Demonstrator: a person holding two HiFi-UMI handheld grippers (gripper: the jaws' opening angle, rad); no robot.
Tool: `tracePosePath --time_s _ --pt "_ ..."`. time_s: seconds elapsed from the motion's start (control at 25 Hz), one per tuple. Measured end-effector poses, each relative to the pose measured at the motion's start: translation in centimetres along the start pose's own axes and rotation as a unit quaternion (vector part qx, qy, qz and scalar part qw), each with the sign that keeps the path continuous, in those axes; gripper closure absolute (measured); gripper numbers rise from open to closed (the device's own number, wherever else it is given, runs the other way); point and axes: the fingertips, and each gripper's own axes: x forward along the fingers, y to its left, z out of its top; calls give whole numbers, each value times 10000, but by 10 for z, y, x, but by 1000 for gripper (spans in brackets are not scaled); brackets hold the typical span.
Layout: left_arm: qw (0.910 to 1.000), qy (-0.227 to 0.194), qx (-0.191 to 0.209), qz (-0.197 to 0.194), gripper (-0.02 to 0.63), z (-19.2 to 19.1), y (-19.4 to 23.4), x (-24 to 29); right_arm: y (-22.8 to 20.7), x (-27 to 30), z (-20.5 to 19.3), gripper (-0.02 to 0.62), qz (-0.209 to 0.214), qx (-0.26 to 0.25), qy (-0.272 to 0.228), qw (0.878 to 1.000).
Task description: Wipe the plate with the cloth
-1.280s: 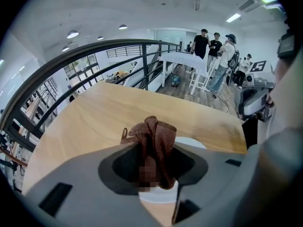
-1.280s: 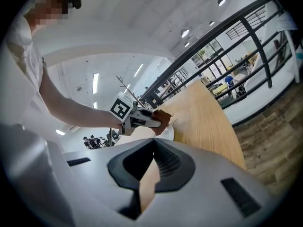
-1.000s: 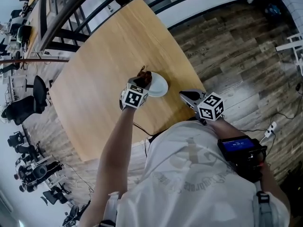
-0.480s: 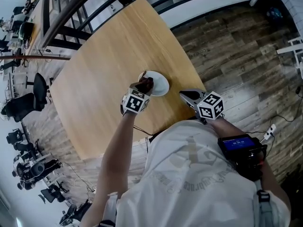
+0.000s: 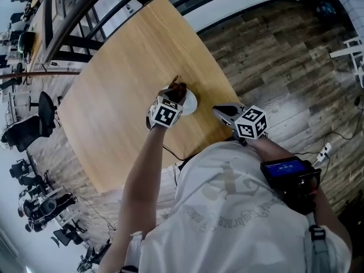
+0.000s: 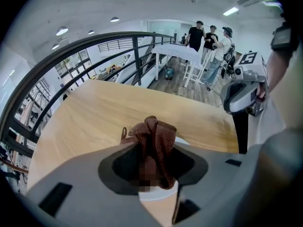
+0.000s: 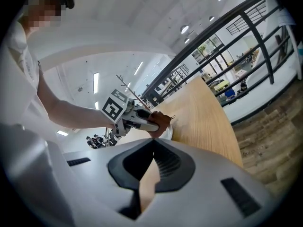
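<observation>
Left hand-held gripper (image 5: 175, 95) is clenching a bunched brown cloth (image 5: 178, 88) and holding it down on the white plate (image 5: 191, 102), which is lying flat near the person's edge of the wooden surface (image 5: 119, 61). Right hand-held gripper (image 5: 218, 111) is hovering near the plate, jaws together and empty. Wiping appears to be in hand; the next stroke probably calls for sweeping over the plate's uncovered part without sliding it. The cloth's long axis is running along the jaws, pointing away from the person.
</observation>
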Motion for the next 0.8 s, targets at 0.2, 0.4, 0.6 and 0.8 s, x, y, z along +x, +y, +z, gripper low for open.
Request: tracePosePath --time_s 0.2,0.4,0.6,0.8 --pt "9998 207 76 17 436 -2 1 2 -9 -4 5 581 -45 23 -14 10000" --pt "9991 363 -238 13 437 -15 0 -4 -12 -4 9 581 64 33 32 10000" --pt "9977 505 -456 28 436 -26 -8 -9 -17 1 15 581 277 -37 170 9995" --pt "9957 549 -751 -8 437 -44 -18 -13 -15 10 19 581 441 -137 305 9985"
